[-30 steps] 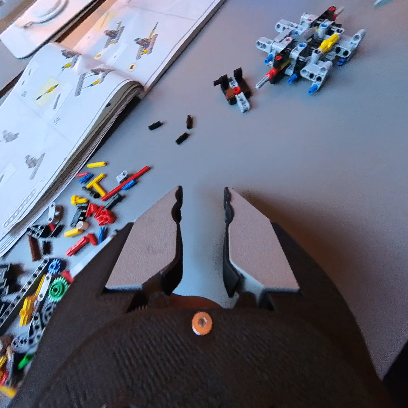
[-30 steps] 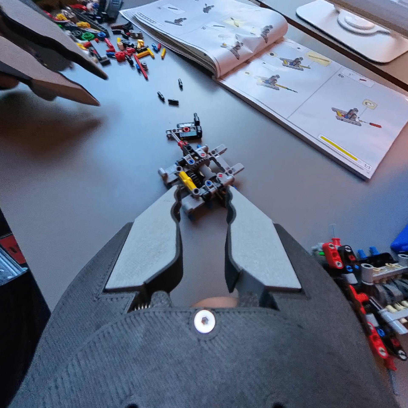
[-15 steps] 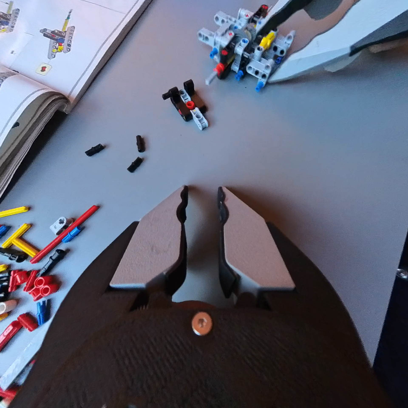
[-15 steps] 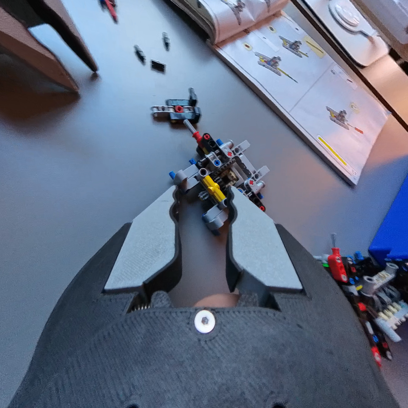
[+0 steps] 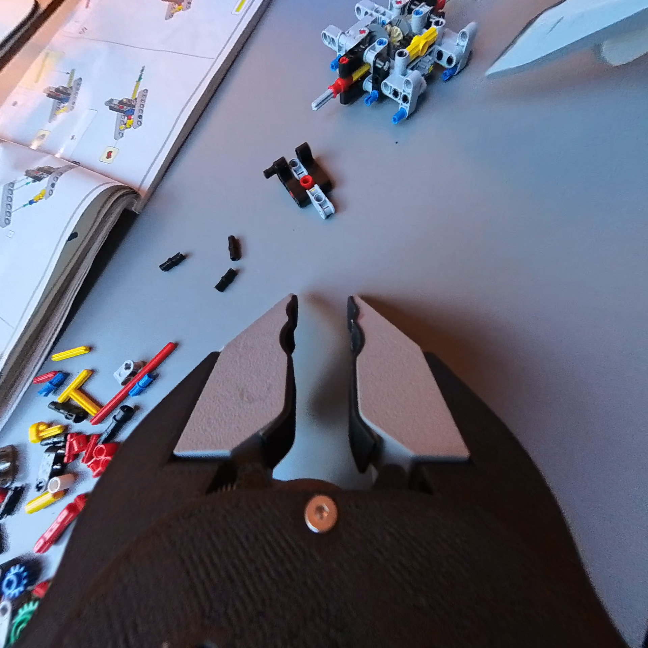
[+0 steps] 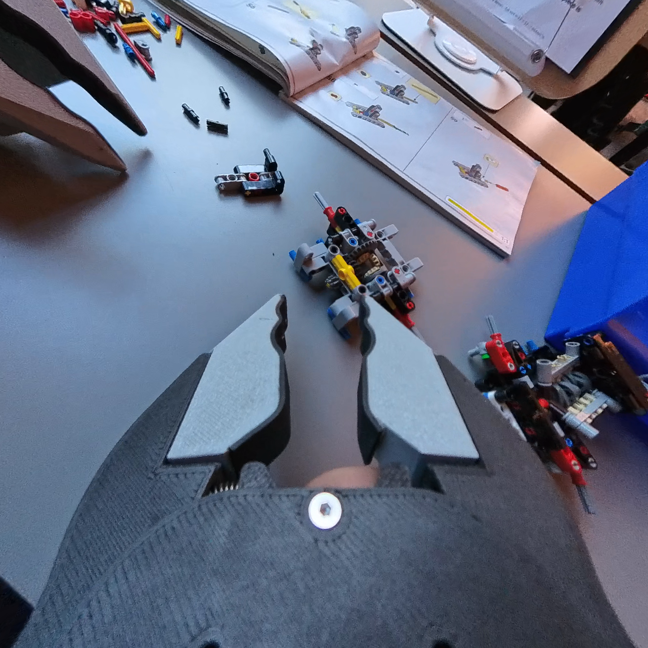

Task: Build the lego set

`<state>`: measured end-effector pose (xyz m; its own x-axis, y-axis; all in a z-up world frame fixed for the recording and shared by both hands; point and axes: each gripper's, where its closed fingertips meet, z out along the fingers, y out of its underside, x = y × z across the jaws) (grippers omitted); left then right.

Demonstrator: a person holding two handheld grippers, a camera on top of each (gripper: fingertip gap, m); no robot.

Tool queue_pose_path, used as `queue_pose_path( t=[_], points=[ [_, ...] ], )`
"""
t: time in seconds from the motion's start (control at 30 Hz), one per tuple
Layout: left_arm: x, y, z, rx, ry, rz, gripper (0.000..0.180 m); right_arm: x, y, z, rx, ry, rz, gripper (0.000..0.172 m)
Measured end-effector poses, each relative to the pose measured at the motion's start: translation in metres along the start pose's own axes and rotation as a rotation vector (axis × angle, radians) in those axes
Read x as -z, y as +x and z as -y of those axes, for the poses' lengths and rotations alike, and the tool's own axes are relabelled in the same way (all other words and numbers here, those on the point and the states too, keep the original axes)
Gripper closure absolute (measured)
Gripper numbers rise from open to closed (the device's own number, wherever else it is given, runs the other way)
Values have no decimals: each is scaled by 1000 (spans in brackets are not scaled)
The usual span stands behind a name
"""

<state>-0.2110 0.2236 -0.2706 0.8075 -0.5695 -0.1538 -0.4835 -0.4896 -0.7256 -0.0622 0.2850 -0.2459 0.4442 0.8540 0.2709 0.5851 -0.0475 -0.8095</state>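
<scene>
My left gripper [image 5: 322,301] is open and empty, low over the bare grey table [image 5: 491,245]. Three small black pins [image 5: 226,278] lie just ahead to its left, and a small black and grey sub-assembly [image 5: 305,182] lies farther ahead. A larger grey, black and yellow brick assembly [image 5: 392,59] rests on the table beyond it. My right gripper [image 6: 322,301] is open and empty. That assembly [image 6: 354,266] lies just ahead and to the right of its fingertips, not between the pads. The left gripper [image 6: 131,150] also shows at the upper left of the right wrist view.
An open instruction booklet [image 5: 105,87] lies at the left, also seen in the right wrist view [image 6: 385,87]. Loose coloured parts [image 5: 70,403] are scattered beside it. A second brick assembly [image 6: 543,385] and a blue box [image 6: 613,263] stand at the right. A white stand base [image 6: 456,56] is behind.
The large assembly stood between my right gripper's fingertips before; now it lies on the table off to their right, free of them. My left gripper's jaws narrowed a little, still on nothing.
</scene>
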Motion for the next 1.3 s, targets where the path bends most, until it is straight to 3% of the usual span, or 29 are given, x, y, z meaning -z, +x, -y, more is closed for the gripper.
queue_pose_path(
  t=[0.33, 1.3],
  points=[
    [1, -3, -1, 28, -9, 44, 157, 5, -2, 10, -43, 94, 104, 136],
    [0, -2, -2, 74, -11, 2, 157, 1, -6, 6, -111, 62, 195, 137]
  ],
)
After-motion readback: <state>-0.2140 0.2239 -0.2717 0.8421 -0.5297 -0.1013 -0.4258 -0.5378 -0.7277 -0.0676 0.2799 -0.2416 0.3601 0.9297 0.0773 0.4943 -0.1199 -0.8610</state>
